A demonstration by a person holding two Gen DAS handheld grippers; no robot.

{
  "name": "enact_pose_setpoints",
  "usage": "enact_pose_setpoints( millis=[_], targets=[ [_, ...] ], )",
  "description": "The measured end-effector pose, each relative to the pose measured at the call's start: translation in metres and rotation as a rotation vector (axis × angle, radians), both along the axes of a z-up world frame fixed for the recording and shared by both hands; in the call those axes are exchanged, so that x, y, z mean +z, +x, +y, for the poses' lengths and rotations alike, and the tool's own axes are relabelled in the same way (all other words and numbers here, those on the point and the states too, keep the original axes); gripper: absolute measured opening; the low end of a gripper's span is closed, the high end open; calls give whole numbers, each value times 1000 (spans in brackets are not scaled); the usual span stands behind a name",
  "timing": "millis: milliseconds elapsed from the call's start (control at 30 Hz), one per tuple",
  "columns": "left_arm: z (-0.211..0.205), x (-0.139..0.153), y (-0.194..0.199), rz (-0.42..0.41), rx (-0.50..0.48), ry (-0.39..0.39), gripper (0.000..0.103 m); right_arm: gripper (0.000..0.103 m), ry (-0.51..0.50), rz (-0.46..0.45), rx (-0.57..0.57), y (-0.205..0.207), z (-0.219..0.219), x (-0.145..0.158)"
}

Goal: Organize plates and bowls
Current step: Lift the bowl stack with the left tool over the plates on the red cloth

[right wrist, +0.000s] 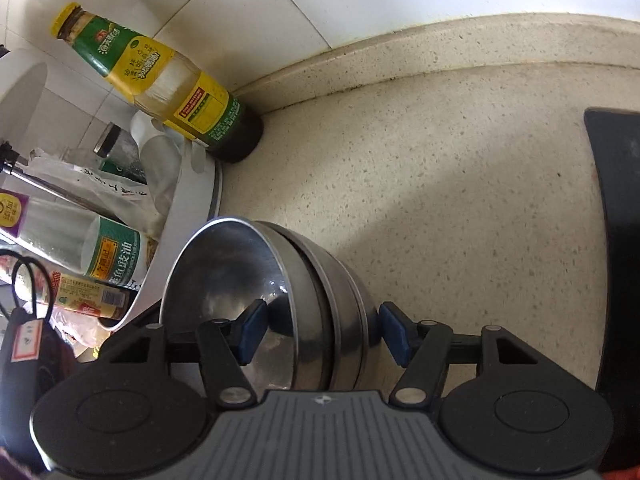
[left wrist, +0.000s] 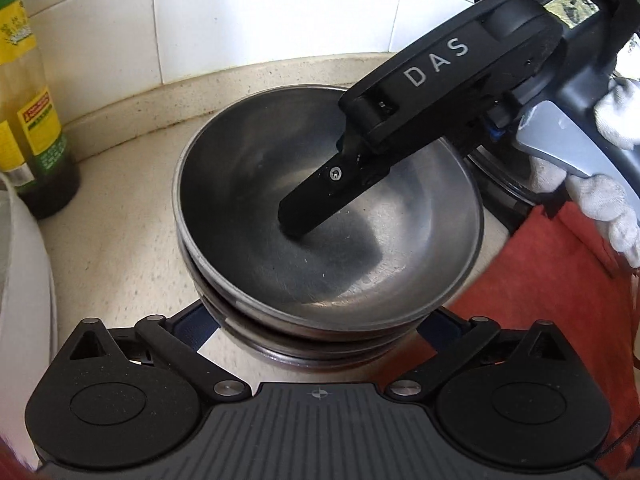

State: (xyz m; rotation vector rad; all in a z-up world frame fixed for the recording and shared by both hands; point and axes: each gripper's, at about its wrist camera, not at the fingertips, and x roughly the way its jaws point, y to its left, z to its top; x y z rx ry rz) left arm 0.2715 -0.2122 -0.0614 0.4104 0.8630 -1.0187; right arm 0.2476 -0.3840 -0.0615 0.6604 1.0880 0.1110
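- We see a stack of steel bowls (left wrist: 328, 216) nested on the speckled worktop (right wrist: 460, 200), near the back edge where the upstand meets the white tiles (left wrist: 240, 12). At least three rims show; the top bowl sits slightly skewed on the ones below.
- Right gripper (right wrist: 324, 332): jaws partly apart and straddling the stack's wall, one blue pad (right wrist: 252, 330) inside the top bowl, the other outside and clear of the metal. Nothing is held. The left wrist view confirms one black finger (left wrist: 320, 204) reaching down toward the bowl's floor.
- Left gripper (left wrist: 320, 328): jaws spread fully wide, with the near side of the stack between them. We can't see the pads touching metal, so we call it empty.
- A gloved hand (left wrist: 608, 152) works the right gripper's trigger.
- Around the stack: an oil bottle (right wrist: 160, 80) stands in the back corner, a white tub (right wrist: 188, 216) of bottles and jars just beside the stack, a red cloth (left wrist: 540, 280) on its other side, and a dark slab (right wrist: 616, 240) toward the far edge.
- Risks, as we judge them:
  - Polished steel against small pads: a pinch on one wall may slip or tip the top bowl.
  - Nested bowls can stick, so lifting one could drag the next and drop it.
  - The skew means a sideways nudge could slide the stack into the tub.
  - The grippers are crowded and could clash over the stack.
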Motion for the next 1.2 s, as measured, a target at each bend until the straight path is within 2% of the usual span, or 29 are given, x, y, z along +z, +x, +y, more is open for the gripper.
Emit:
enact_pose_setpoints(
  millis=[167, 367, 567, 867, 1200],
  targets=[
    [-8, -6, 1, -50, 18, 0, 103, 66, 26, -10, 8, 8, -4, -7],
    [-12, -7, 0, -67, 64, -2, 103, 67, 4, -46, 29, 11, -3, -6],
    [-12, 6, -13, -143, 87, -4, 103, 67, -7, -106, 54, 12, -3, 7],
    [-5, 47, -34, -230, 139, -37, 103, 67, -24, -207, 73, 5, 1, 49],
    [1, 104, -79, -354, 190, -79, 103, 67, -71, -330, 103, -30, 15, 116]
  ],
)
